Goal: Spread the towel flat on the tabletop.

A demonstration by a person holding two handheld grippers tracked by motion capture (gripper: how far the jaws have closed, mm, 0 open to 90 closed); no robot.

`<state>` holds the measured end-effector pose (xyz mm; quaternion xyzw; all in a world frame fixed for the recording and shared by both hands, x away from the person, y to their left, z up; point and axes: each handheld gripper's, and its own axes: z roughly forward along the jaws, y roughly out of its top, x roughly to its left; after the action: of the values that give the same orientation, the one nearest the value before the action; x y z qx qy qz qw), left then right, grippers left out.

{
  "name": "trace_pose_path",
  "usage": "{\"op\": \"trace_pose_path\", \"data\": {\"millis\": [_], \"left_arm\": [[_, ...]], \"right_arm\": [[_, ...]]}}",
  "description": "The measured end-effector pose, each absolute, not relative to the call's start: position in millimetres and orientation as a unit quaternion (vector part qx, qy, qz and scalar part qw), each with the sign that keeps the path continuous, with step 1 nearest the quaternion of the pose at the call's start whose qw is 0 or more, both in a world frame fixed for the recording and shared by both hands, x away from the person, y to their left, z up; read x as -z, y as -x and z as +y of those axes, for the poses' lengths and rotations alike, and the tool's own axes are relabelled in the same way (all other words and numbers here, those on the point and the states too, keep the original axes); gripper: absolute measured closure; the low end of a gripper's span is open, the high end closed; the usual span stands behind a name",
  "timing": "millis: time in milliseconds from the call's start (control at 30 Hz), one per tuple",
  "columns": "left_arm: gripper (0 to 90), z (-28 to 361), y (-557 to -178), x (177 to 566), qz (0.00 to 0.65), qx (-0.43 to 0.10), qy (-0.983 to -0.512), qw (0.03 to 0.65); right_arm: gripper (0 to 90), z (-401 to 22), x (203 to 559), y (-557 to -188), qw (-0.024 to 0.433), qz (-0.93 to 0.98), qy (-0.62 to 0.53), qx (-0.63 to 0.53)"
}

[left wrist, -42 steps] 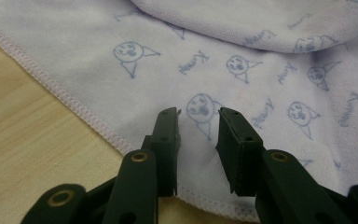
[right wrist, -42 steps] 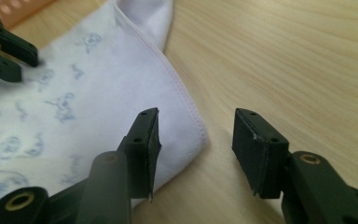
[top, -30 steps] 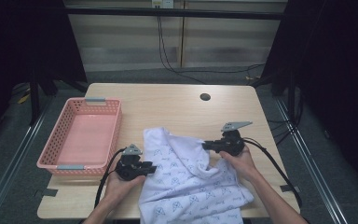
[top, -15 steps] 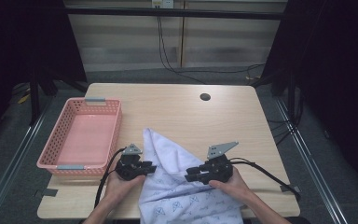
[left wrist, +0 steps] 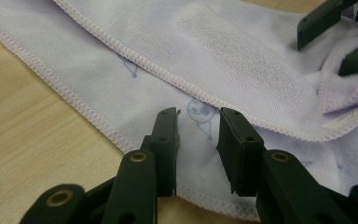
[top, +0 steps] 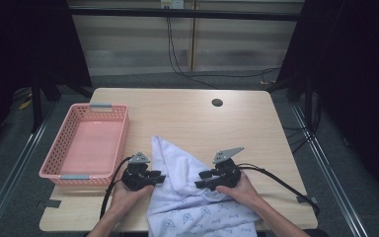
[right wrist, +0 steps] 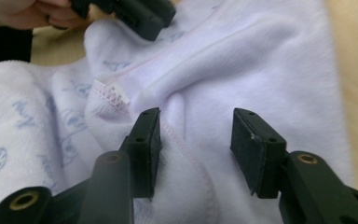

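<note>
Two grippers work the towel (top: pixel 187 197), which lies folded right of the pink basket (top: pixel 86 145), draping off the table's near edge; left gripper (left wrist: pixel 198 135) stands parted over a hem, anchoring nothing yet; right gripper (right wrist: pixel 196 140), jaws just spreading, releases the fold.

Lab recording booth, black curtains (top: pixel 39 44), bare wooden table (top: pixel 177 111) (cable port), trailing floor cables (top: pixel 187 64)

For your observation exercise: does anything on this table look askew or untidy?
Yes. The white towel lies bunched, one corner pointing up the table and its near end hanging over the table edge. The pink basket sits square.
</note>
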<state>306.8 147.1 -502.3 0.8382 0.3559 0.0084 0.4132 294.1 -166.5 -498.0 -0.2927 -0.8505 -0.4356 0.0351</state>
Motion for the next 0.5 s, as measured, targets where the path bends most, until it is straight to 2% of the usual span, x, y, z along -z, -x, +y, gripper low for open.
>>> {"op": "trace_pose_path", "data": {"millis": [300, 367, 500], "left_arm": [[67.2, 148, -306, 502, 0.354, -0.009, -0.839, 0.413], [67.2, 148, -306, 502, 0.355, -0.009, -0.839, 0.414], [67.2, 148, -306, 503, 0.355, -0.007, -0.838, 0.414]], "right_arm": [[49.7, -160, 502, -277, 0.024, -0.875, 0.241, 0.42], [51.3, -161, 499, -271, 0.021, -0.877, 0.232, 0.42], [60.3, -164, 493, -259, 0.028, -0.88, 0.216, 0.422]]}}
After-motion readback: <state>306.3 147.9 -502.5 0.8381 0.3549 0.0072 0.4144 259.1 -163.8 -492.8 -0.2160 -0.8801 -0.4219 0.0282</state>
